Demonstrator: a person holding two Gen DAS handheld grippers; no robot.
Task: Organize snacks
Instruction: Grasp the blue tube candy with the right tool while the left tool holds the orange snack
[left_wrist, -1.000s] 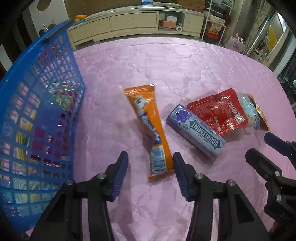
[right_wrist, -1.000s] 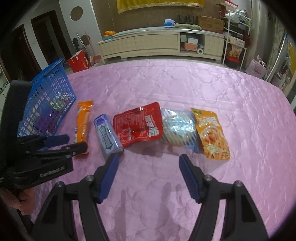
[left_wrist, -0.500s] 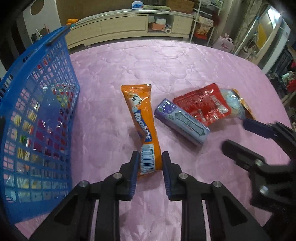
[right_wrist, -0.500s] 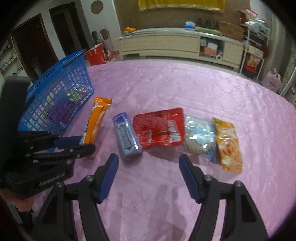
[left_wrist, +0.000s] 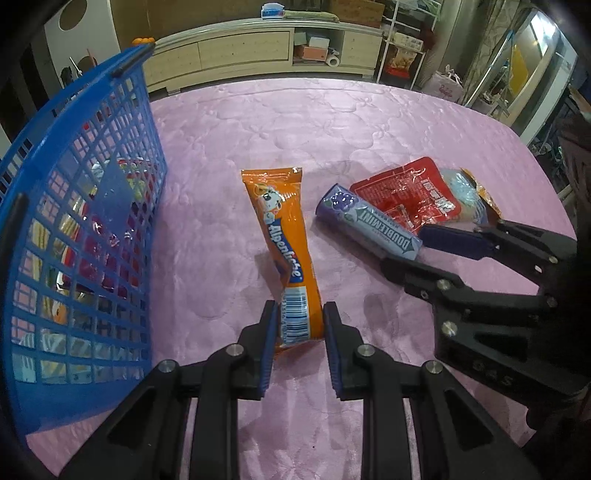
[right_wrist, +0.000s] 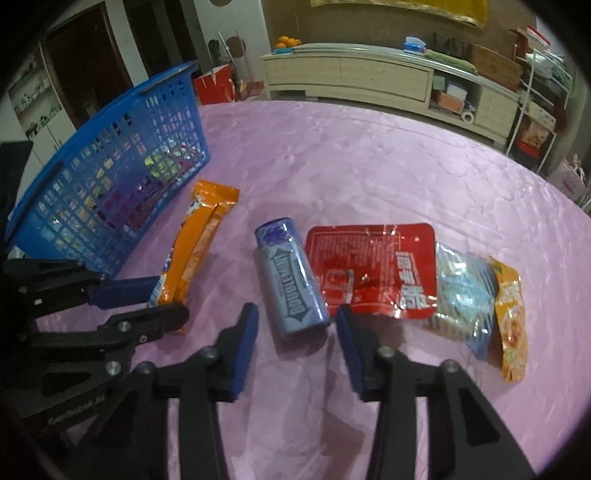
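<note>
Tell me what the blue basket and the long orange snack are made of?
The blue basket looks like hard moulded plastic: a stiff open grid with an even, slightly shiny colour. The orange snack pack seems to be thin glossy plastic film, since it crinkles, catches light and has a flat sealed end.

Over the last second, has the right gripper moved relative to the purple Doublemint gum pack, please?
Yes. The right gripper has advanced toward the purple Doublemint gum pack on the pink tablecloth; its open jaws now flank the pack's near end.
</note>
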